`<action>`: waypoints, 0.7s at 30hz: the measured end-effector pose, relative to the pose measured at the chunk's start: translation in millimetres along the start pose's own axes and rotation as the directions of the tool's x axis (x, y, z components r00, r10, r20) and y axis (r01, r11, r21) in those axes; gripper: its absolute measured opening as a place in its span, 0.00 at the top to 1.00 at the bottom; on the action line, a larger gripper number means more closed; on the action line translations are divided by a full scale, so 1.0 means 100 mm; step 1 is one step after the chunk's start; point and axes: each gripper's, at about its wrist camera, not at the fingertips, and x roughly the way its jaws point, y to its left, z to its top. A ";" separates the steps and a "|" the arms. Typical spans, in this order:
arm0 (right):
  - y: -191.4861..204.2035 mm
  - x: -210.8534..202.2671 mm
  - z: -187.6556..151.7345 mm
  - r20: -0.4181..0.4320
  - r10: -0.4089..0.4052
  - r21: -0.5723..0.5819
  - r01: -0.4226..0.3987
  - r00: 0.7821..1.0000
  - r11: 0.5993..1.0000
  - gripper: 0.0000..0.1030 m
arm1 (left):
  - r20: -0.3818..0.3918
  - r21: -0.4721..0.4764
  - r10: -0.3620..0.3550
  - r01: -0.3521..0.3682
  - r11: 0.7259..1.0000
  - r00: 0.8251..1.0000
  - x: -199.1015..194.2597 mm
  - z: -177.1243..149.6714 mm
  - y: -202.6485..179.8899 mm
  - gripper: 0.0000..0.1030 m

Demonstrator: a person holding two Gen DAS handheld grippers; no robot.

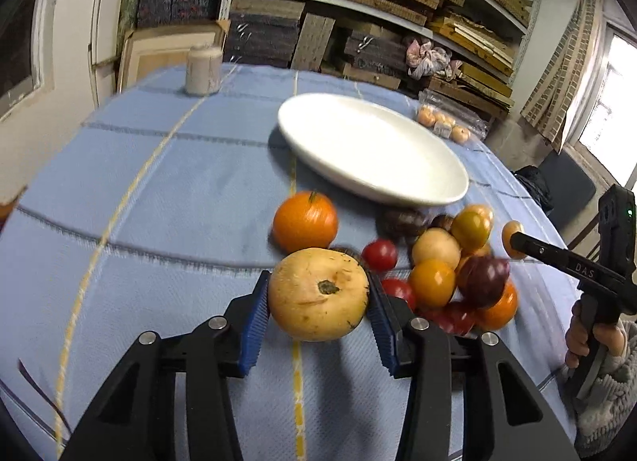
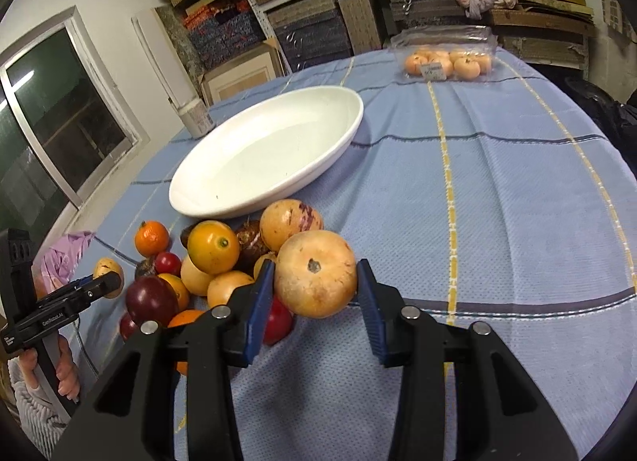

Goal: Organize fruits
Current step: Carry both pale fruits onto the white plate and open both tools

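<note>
Stem scar of the yellow fruit (image 1: 317, 293) faces the left tool (image 1: 317, 301).

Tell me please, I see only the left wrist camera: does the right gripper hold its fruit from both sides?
Observer: Yes. In the right wrist view both blue fingers of the right gripper press the pale yellow fruit.
Operator: Is anything near my left gripper?
Observer: A lilac cloth lies at the table edge, close to the left gripper.
Operator: And the clear box?
Observer: The clear box holds at least five pale orange fruits.
</note>
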 end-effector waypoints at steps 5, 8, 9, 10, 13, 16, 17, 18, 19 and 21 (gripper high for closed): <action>0.29 -0.14 0.43 0.056 0.001 -0.078 0.004 0.998 0.997 0.60 | 0.034 0.048 -0.020 0.018 0.999 0.999 0.05 0.54 -0.26 0.54; 0.50 0.06 0.73 0.064 -0.010 -0.125 0.018 0.998 0.992 0.61 | 0.028 0.083 -0.017 0.015 0.996 0.999 0.33 0.85 -0.47 0.54; 0.52 0.14 0.77 0.061 -0.019 -0.132 0.027 0.998 0.991 0.60 | 0.023 0.085 -0.012 0.010 0.996 1.000 0.41 0.90 -0.50 0.54; 0.55 0.25 0.81 0.056 -0.030 -0.138 0.038 0.998 0.990 0.61 | 0.009 0.088 0.000 -0.001 0.996 1.000 0.55 0.96 -0.54 0.54; 0.56 0.58 0.88 0.020 -0.044 -0.139 0.047 0.999 0.989 0.61 | -0.039 0.049 0.007 -0.005 0.999 0.999 0.85 1.05 -0.49 0.54; 0.57 0.83 0.91 -0.018 -0.072 -0.162 0.068 0.997 0.985 0.60 | -0.078 0.029 0.016 -0.014 0.999 0.997 1.04 1.07 -0.41 0.54; 0.58 0.88 0.89 -0.027 -0.079 -0.171 0.073 0.997 0.983 0.60 | -0.086 0.031 0.026 -0.023 0.999 0.996 1.08 1.06 -0.39 0.54; 0.57 0.94 0.88 -0.038 -0.084 -0.180 0.076 0.996 0.981 0.60 | -0.090 0.033 0.035 -0.032 0.999 0.995 1.10 1.06 -0.38 0.54; 0.56 0.96 0.88 -0.035 -0.085 -0.178 0.077 0.996 0.981 0.60 | -0.085 0.030 0.041 -0.039 0.999 0.996 1.13 1.05 -0.35 0.54; 0.54 0.94 0.86 -0.020 -0.085 -0.178 0.080 0.996 0.981 0.59 | -0.078 0.018 0.031 -0.029 0.999 0.997 1.12 1.06 -0.31 0.51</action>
